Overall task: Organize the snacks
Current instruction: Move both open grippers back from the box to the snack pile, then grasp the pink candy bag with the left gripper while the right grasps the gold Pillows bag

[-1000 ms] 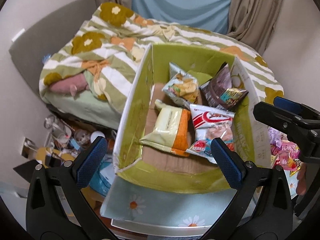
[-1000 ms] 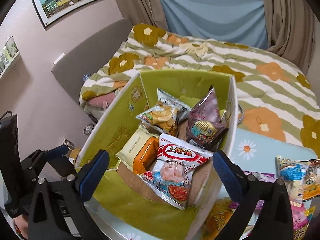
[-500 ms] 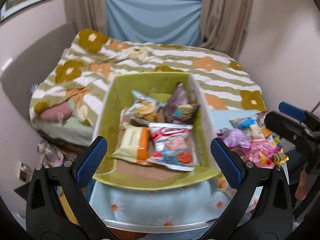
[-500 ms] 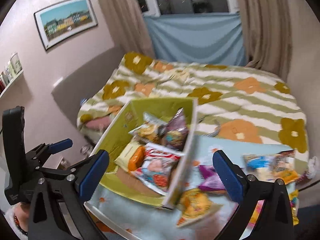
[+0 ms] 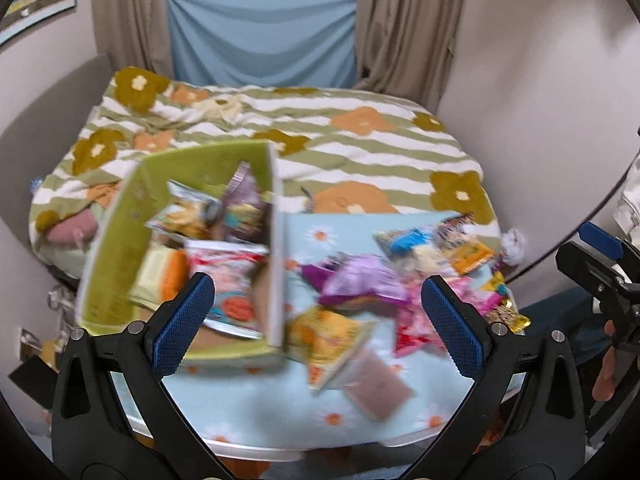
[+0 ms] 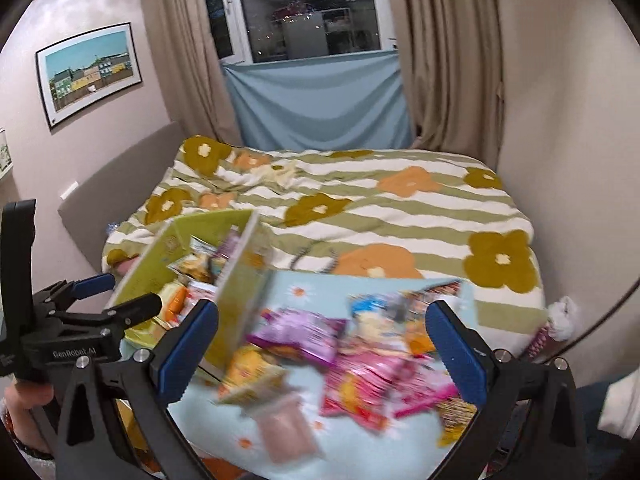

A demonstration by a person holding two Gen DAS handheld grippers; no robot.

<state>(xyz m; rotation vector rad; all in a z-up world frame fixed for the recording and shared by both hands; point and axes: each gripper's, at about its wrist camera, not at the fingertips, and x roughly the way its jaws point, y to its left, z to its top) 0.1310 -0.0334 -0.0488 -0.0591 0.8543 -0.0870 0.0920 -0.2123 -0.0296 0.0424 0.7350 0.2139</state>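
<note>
- Left tongs (image 5: 318,320): blue pads spread wide, nothing between them; held above the near part of the surface (image 5: 256,404), which is covered in a light blue daisy-print cloth.
- Right tongs (image 6: 322,350): pads likewise spread wide, empty; hovering over the loose pile of snacks.
- Green box (image 5: 116,248): sits on the left part of the surface, open top. Inside: a red-and-white packet (image 5: 226,276), a cream-and-orange packet (image 5: 160,276), a chip bag (image 5: 184,216) and a dark purple bag (image 5: 244,200) toward the far wall.
- Loose snacks lie on the cloth to the right of the box: a purple bag (image 5: 356,284), a yellow-orange packet (image 5: 328,336) just beside the box's near right corner, a brownish-pink packet (image 5: 378,390) nearest the camera, pink wrappers (image 6: 368,376), and blue and orange packets (image 5: 424,240) at the far right.
- Both views blurred by motion; print on packets unreadable.
- Bed (image 6: 360,208) with striped floral blanket lies directly behind the surface; curtains and a blue cloth (image 6: 320,104) hang under the window.
- A hand (image 6: 28,396) grips the left handle, seen at the edge of the right view.
</note>
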